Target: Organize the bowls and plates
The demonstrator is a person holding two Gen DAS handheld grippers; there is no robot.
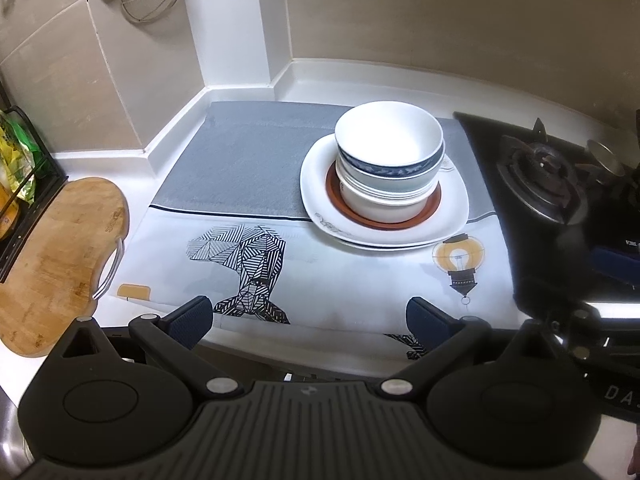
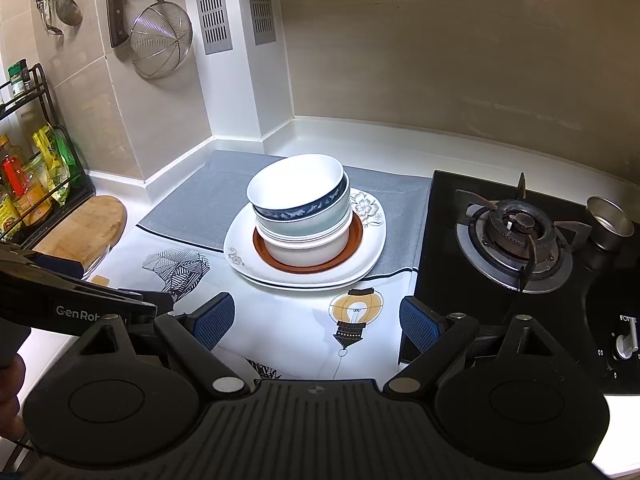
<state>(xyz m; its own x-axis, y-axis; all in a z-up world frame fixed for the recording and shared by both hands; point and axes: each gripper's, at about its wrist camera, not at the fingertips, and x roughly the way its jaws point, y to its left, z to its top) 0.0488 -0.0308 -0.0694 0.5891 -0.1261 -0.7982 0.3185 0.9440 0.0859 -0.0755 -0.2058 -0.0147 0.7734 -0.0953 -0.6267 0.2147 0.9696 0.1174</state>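
Left wrist view: left gripper (image 1: 310, 316) jaws wide, holding nothing, above near edge of printed mat (image 1: 360, 276). Stacked bowls (image 1: 388, 160) on brown saucer (image 1: 434, 200) and white plates (image 1: 320, 184), right half of mat; left half bare. Right wrist view: right gripper (image 2: 316, 324) likewise wide, empty; gas burner (image 2: 516, 236) just right of mat, spice rack (image 2: 36, 184) far left.

Beige tiled wall (image 2: 440, 60) wraps the corner, a wire strainer (image 2: 160, 40) hangs on it, a white table (image 2: 360, 140) runs below, and a black gas hob (image 2: 516, 232) sits right, bright light overhead.
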